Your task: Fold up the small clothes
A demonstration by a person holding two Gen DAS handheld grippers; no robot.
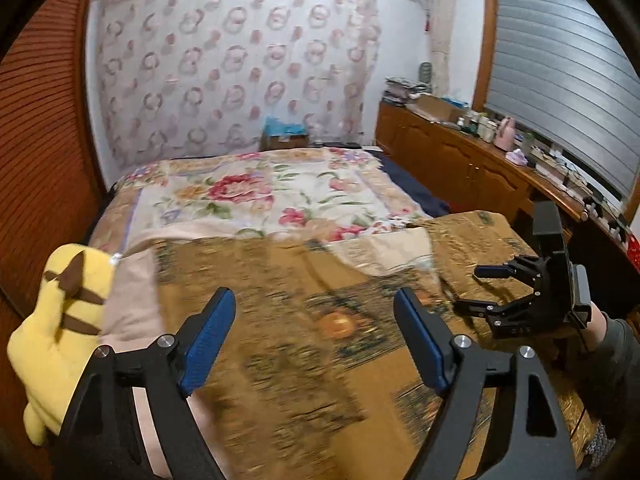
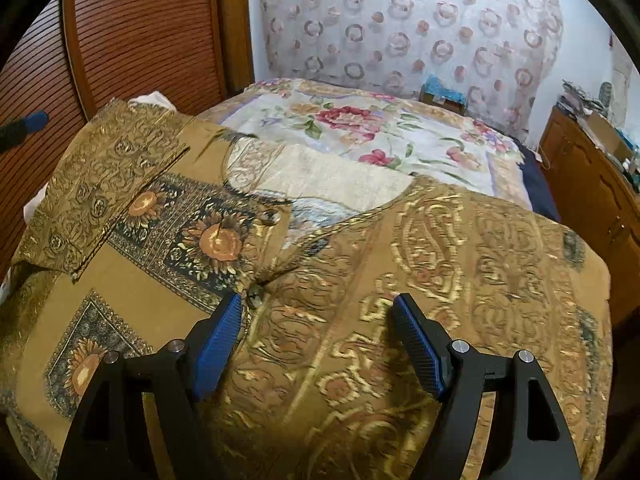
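Observation:
A brown and gold patterned shirt [image 2: 360,260] with sunflower prints and buttons lies spread flat on the near end of the bed; its left sleeve [image 2: 96,192] is folded in over the body. It also shows, blurred, in the left wrist view [image 1: 304,320]. My left gripper [image 1: 314,336] is open and empty above the shirt's left part. My right gripper [image 2: 318,340] is open and empty just above the shirt's right half, and it shows in the left wrist view [image 1: 476,288] at the right.
A floral bedspread [image 1: 260,196] covers the far bed. A yellow plush toy [image 1: 60,340] lies at the left edge by a brown slatted door [image 2: 140,32]. A wooden cabinet [image 1: 460,160] with clutter runs along the right wall.

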